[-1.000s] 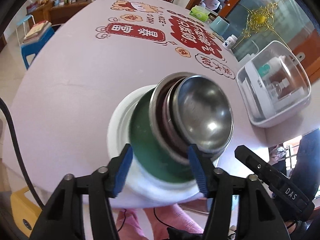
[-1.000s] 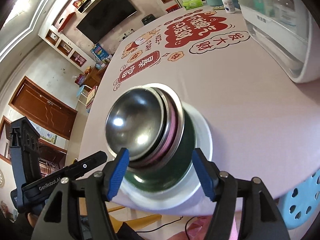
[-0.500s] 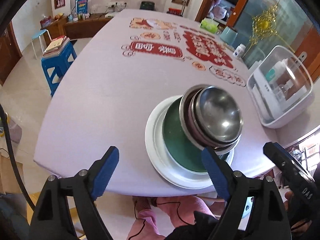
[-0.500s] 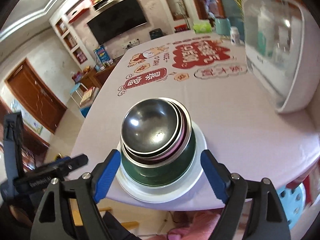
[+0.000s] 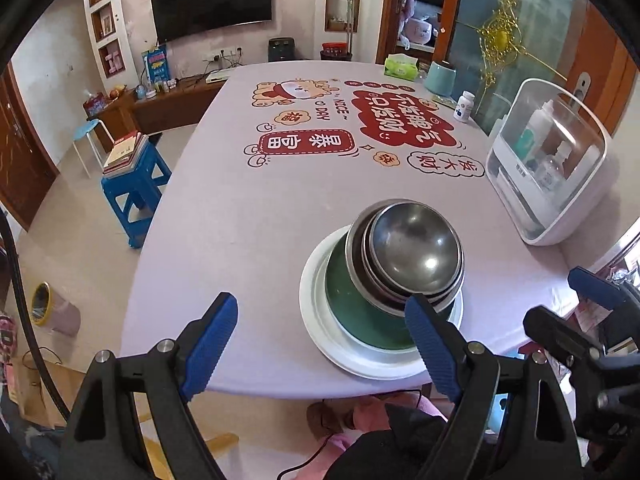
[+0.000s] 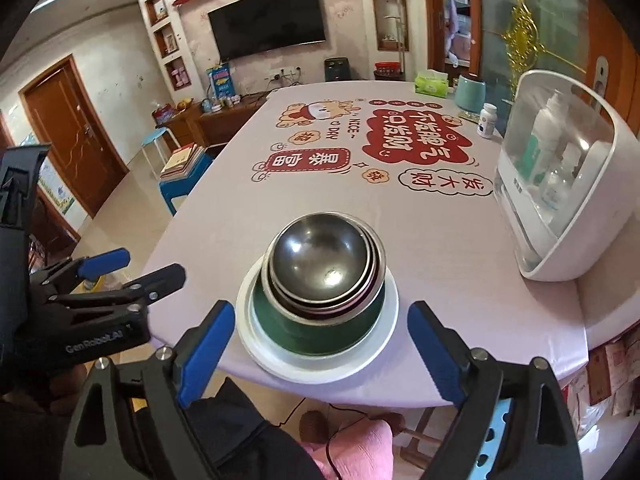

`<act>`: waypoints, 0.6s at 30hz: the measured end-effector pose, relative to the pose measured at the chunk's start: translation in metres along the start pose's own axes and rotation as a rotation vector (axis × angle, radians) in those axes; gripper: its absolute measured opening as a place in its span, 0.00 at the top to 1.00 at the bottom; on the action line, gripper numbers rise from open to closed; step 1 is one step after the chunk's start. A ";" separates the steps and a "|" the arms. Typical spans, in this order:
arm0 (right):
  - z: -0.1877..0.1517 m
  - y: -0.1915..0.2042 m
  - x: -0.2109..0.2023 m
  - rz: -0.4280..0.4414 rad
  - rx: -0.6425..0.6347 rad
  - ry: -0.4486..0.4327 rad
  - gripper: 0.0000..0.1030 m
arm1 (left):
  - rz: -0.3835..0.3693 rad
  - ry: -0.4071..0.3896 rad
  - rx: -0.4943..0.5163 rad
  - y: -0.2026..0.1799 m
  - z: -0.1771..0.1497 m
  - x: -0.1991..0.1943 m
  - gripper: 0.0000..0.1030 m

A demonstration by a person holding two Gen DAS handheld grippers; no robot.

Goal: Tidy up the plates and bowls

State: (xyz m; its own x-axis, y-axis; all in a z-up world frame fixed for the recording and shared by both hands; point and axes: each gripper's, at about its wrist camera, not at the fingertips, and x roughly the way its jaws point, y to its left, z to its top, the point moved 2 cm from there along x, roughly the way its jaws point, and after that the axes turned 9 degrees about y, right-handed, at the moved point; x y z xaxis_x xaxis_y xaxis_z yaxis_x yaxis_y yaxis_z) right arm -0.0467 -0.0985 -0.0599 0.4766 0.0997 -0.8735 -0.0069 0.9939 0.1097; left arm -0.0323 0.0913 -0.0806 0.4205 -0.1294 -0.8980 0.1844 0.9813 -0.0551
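Note:
A stack stands near the table's front edge: a white plate [image 5: 320, 332] [image 6: 384, 340] at the bottom, a green bowl [image 5: 348, 312] [image 6: 320, 336] on it, and nested steel bowls [image 5: 412, 248] [image 6: 320, 256] on top. My left gripper [image 5: 320, 344] is open and empty, held back from the front edge, to the left of the stack. My right gripper [image 6: 320, 344] is open and empty, just in front of the stack. The left gripper also shows in the right wrist view [image 6: 132, 268], and the right one in the left wrist view [image 5: 568, 304].
A white storage box with a clear lid [image 5: 552, 168] [image 6: 568, 184] stands at the table's right edge. A pill bottle [image 6: 487, 120], a teal cup [image 6: 470, 94] and a tissue pack [image 6: 431, 84] sit at the far end. A blue stool with books [image 5: 136, 176] stands left of the table.
Both grippers have pulled back and up from the stack and opened wider. The stack stays on the table.

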 end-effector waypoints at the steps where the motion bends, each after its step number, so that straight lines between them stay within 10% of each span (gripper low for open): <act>1: -0.002 0.002 0.000 0.016 0.009 0.012 0.12 | -0.003 0.006 -0.004 -0.001 -0.002 -0.001 0.18; 18: -0.021 0.003 -0.022 -0.067 0.106 -0.020 0.00 | 0.044 -0.003 -0.074 0.000 -0.023 -0.020 0.11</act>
State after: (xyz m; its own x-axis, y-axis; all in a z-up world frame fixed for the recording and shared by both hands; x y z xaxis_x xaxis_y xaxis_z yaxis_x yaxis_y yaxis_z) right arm -0.0761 -0.0965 -0.0503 0.4904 0.0310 -0.8710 0.1182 0.9878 0.1016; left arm -0.0616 0.0973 -0.0726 0.4295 -0.0858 -0.8990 0.0994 0.9939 -0.0473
